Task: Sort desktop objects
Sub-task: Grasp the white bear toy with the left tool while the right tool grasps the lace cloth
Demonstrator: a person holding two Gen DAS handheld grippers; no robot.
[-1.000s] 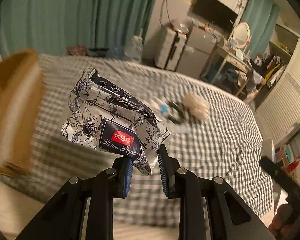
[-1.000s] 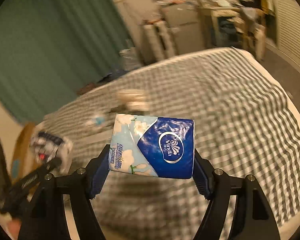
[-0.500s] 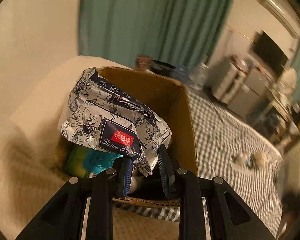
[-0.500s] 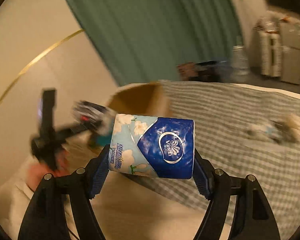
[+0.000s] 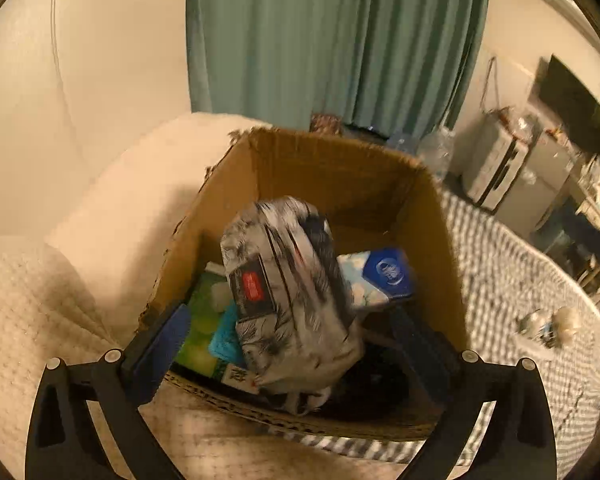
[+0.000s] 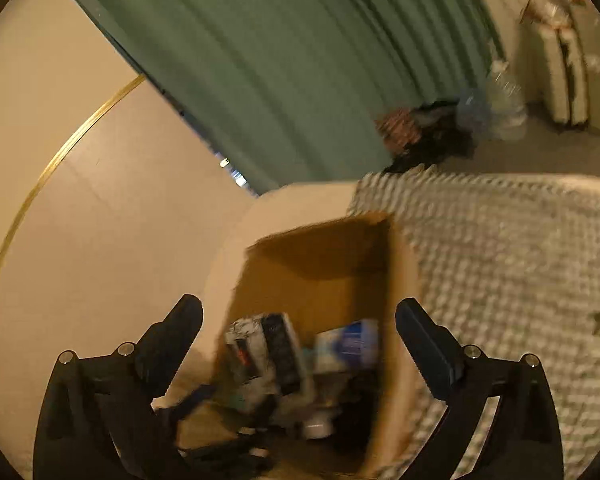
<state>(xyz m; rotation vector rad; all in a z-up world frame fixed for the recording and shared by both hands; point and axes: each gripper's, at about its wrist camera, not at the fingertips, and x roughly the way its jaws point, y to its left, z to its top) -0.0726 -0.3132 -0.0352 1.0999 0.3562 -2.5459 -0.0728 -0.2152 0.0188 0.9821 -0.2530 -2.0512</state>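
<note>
Left wrist view: the left gripper (image 5: 290, 336) stands spread wide above the cardboard box (image 5: 352, 168), holding nothing — the floral tissue pack (image 5: 290, 304) lies inside between its fingers, the blue tissue pack (image 5: 380, 276) just right of it. Right wrist view, blurred: the right gripper (image 6: 298, 332) is also spread and empty — both packs lie in the box ahead of it.

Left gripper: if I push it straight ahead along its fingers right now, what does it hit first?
Most likely the floral tissue pack, which lies in the cardboard box directly between the open left gripper fingers. Depth is blurry, so how close it lies is unclear.
</note>
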